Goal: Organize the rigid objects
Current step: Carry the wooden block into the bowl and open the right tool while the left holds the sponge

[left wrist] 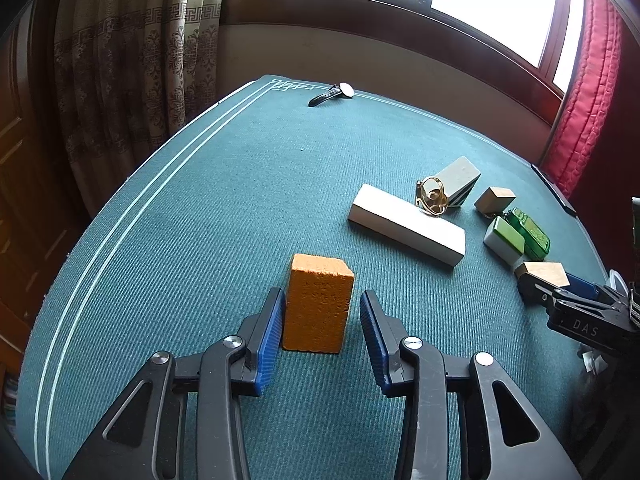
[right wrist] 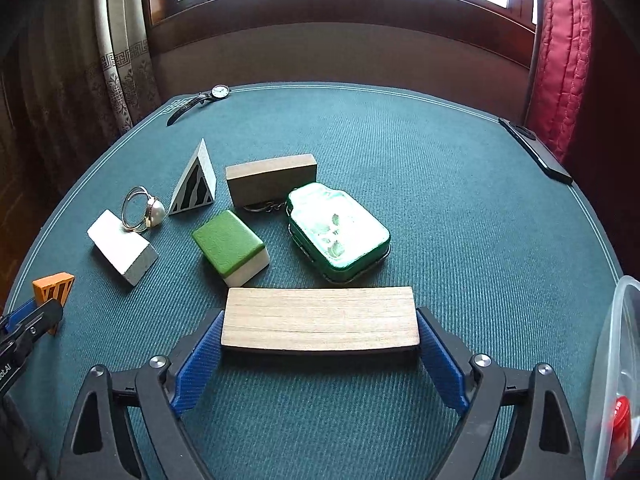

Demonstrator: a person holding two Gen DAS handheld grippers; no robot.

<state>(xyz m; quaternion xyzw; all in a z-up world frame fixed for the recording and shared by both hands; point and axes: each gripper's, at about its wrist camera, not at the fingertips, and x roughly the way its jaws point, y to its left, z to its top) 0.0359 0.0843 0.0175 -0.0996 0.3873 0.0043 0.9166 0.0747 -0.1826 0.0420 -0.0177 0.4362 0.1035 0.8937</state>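
In the left wrist view an orange block (left wrist: 318,304) stands upright on the green table mat (left wrist: 200,208). My left gripper (left wrist: 322,308) is open, one blue pad on each side of the block, with gaps on both sides. In the right wrist view a flat wooden block (right wrist: 320,318) lies between my right gripper's (right wrist: 320,336) blue pads, which touch both its ends. The orange block (right wrist: 54,286) also shows at the far left of the right wrist view. The right gripper (left wrist: 560,296) with the wooden block (left wrist: 546,274) shows at the right of the left wrist view.
Ahead of the right gripper lie a green-topped white block (right wrist: 232,246), a green tin on a keychain (right wrist: 340,232), a tan block (right wrist: 272,180), a striped triangular wedge (right wrist: 196,182), a pearl ring (right wrist: 144,210) and a white block (right wrist: 122,252). A wristwatch (right wrist: 204,98) lies far left, a clear plastic container (right wrist: 616,380) right, a dark remote (right wrist: 536,150) far right.
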